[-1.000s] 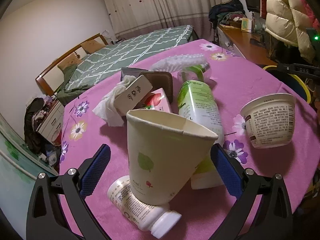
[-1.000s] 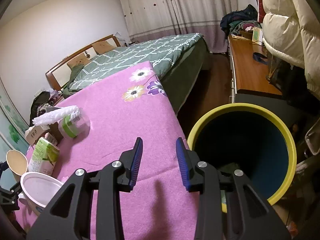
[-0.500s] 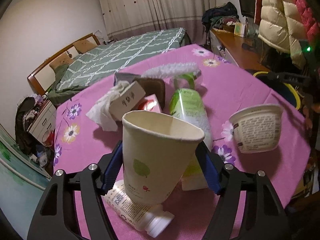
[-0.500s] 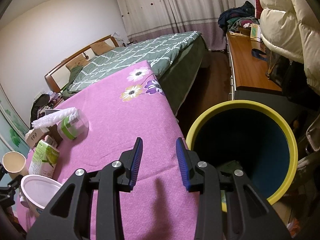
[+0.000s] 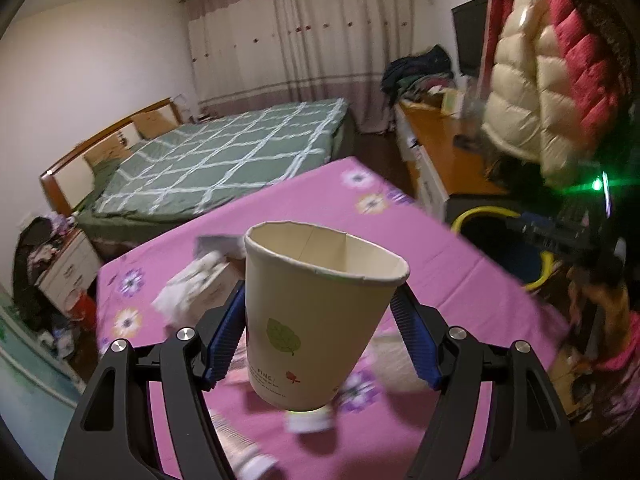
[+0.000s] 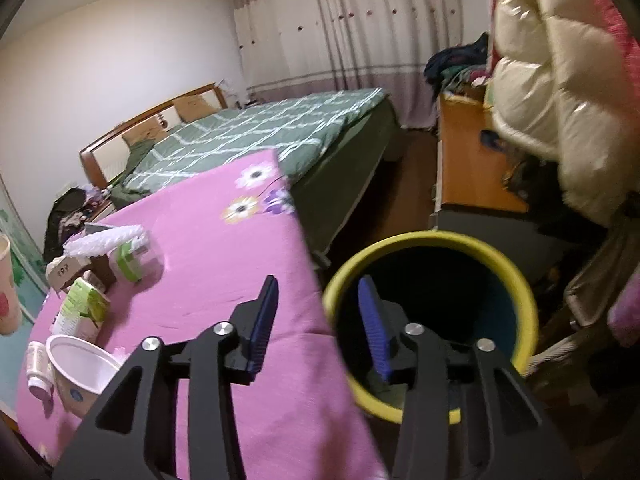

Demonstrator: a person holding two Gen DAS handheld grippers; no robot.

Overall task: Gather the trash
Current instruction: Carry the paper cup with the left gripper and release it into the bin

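Left gripper (image 5: 320,334) has the paper cup (image 5: 316,312) clamped between its jaws, upright, mouth open, clear above the pink surface (image 5: 432,256). Right gripper (image 6: 318,322): jaws opening, nothing between them. Just beyond its right jaw gapes the yellow-rimmed bin (image 6: 516,280); remaining trash lies far left of them.

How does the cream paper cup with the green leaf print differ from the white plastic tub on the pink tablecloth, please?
The cream paper cup is tall and tapers downward; the white plastic tub is squat and wide. The cup is clamped in the left gripper, lifted clear of the pink tablecloth; the tub rests on the cloth, untouched. The cup bears a green leaf, the tub a blue mark. Both look empty, mouths open.
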